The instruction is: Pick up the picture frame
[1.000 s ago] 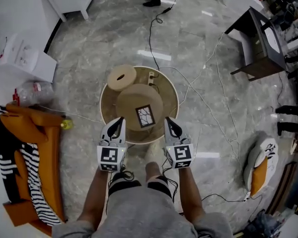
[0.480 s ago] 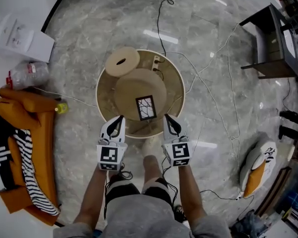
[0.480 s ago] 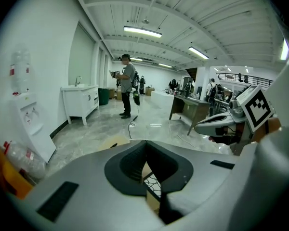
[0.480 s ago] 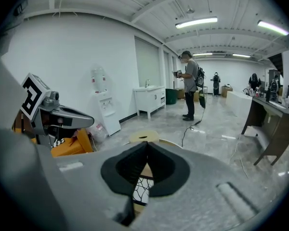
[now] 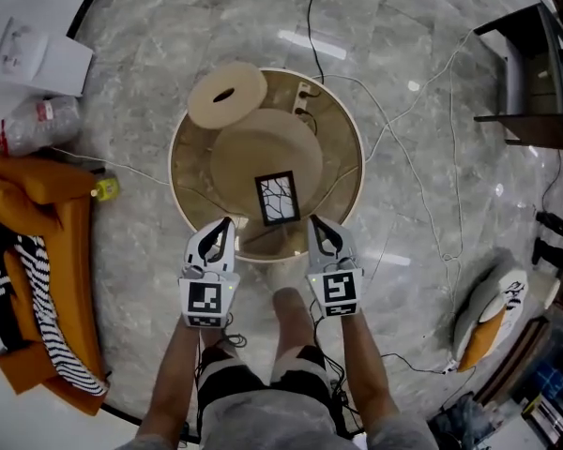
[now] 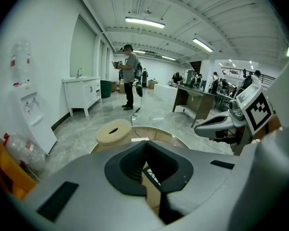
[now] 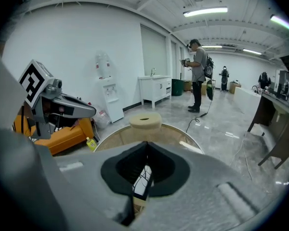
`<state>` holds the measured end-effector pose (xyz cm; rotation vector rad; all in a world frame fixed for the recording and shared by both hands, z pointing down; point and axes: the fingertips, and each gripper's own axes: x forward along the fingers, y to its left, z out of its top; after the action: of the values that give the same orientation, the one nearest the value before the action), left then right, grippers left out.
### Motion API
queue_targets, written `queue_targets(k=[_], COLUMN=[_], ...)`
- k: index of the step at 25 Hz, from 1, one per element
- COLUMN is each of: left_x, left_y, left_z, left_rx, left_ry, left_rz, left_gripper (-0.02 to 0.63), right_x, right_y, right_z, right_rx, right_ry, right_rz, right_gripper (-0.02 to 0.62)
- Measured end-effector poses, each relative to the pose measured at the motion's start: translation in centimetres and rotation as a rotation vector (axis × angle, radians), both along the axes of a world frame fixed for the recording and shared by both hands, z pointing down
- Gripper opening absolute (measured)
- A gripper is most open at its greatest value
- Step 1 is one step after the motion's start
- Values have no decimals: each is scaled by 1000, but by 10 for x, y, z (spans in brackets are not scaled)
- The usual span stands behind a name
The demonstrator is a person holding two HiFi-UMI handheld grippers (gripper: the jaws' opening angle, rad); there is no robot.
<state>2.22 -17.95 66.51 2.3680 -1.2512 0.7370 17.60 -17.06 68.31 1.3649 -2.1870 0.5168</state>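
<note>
Both jaw pairs sit pressed together, empty; I hold left gripper [image 5: 227, 223] and right gripper [image 5: 314, 221] flanking the picture frame [image 5: 277, 198].

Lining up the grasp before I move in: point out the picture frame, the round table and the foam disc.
picture frame [image 5: 277, 198], head view, middle of its pane.
round table [image 5: 342, 172], head view, bare surface by its right rim.
foam disc [image 5: 249, 87], head view, top face right of its hole.
</note>
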Motion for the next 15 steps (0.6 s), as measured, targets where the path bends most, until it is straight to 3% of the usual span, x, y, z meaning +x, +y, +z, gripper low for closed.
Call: queue_targets(k=[7,15], left_x=[6,9], left_y=[6,14], left_z=[65,131], left_rx=[-37,-91], left_ry=[-17,-31], left_rz=[9,5], left_gripper=[17,17], right_x=[-4,0], right_y=[2,4], right_z=[68,133], right_rx=[-46,-95], right_ry=[-7,-22], right_rz=[-35,-8], right_gripper=[-2,-2])
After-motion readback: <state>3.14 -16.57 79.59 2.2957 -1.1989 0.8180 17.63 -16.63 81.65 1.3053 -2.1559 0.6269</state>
